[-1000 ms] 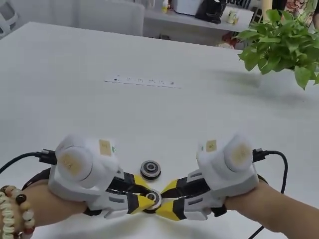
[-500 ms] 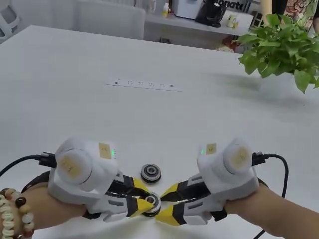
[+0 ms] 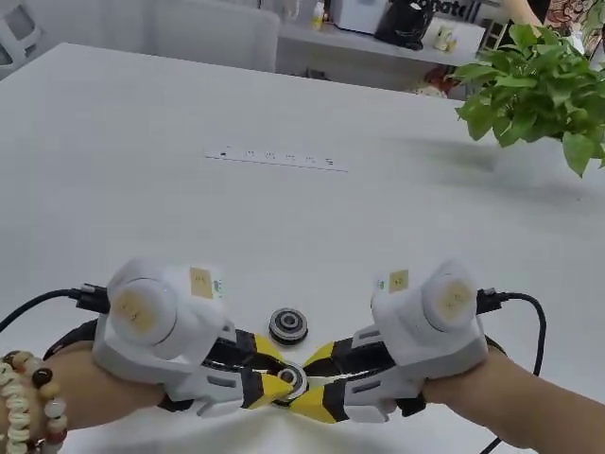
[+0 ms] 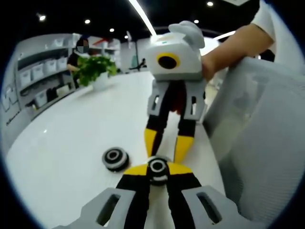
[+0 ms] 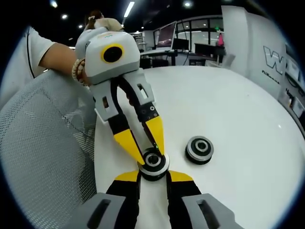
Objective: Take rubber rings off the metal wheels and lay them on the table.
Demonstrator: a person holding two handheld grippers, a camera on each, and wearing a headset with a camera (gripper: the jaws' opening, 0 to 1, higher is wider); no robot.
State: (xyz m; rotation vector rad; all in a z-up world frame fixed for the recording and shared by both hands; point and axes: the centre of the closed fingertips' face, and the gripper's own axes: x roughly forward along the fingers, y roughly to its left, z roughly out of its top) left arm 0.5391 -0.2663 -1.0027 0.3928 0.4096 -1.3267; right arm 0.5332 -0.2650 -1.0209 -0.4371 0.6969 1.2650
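I'm working in an office. I see monitors (image 5: 167, 34), shelves (image 4: 28, 90) of bins (image 4: 38, 71), a plant (image 3: 534, 85), a mesh chair (image 5: 43, 143) and strip lights (image 4: 143, 14).

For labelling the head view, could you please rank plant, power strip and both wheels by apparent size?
1. Plant
2. Power strip
3. Loose wheel and held wheel: alike, the held one partly hidden.
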